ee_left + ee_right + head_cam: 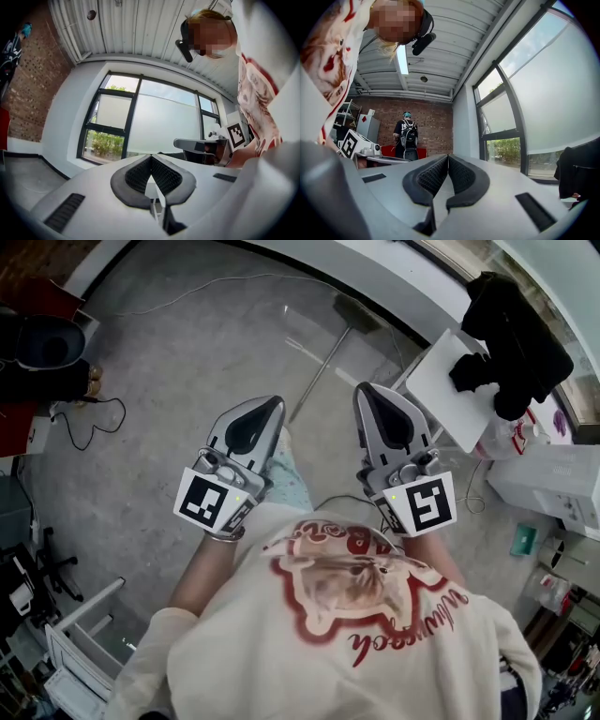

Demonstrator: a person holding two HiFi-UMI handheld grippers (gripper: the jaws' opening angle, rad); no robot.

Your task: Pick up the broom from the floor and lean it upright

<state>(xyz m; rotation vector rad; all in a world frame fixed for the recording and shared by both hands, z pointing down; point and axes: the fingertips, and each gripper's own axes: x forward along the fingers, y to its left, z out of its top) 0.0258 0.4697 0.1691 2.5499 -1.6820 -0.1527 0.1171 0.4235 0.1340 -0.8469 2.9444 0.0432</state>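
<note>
Step in hand: approach, before any pick-up — the broom is not yet touched. Thin, pale-handled broom [323, 371] with a dark flat head lies on the grey concrete floor [187, 352] just left of the white square tabletop [441, 381]. Its head end is toward the wall and its handle end points at the gap between the 2 grippers. Calling it the broom is my reading, as the detail is small.

Grey-and-white left gripper [272, 407] and right gripper [364, 390] are both held level, well above the floor. Each gripper view shows the ribbed black pads [136, 176] pressed together with nothing between them — both closed and empty.

Next move, as judged: lower 1 gripper to the handle left of the tabletop, part its jaws, close on the shaft, then raise it.
</note>
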